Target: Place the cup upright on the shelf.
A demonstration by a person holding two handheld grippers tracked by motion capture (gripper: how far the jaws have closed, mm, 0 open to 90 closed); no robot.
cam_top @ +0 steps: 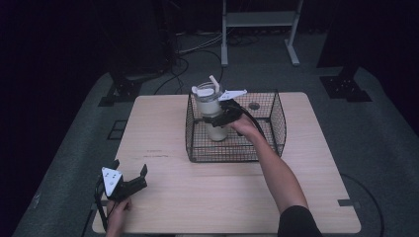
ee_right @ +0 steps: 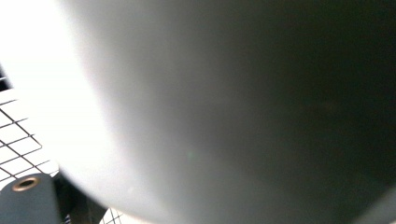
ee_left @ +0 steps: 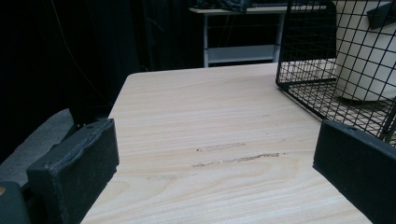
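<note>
A white tumbler (cam_top: 211, 112) with a lid and a straw stands upright inside a black wire basket (cam_top: 237, 159) at the table's far middle. My right gripper (cam_top: 215, 119) reaches over the basket's right side and is shut on the tumbler's body at mid height. In the right gripper view the tumbler's pale wall (ee_right: 210, 93) is pressed up against the camera. In the left gripper view the tumbler (ee_left: 364, 60) has its base on or just above the basket floor. My left gripper (cam_top: 131, 168) rests open near the front left corner, with bare wood between its jaws (ee_left: 215, 172).
The light wooden table (cam_top: 197, 197) has open room in front of and to the left of the basket (ee_left: 303, 46). A white shelf frame (cam_top: 257, 19) stands on the floor behind the table. Cables lie on the grey floor behind it.
</note>
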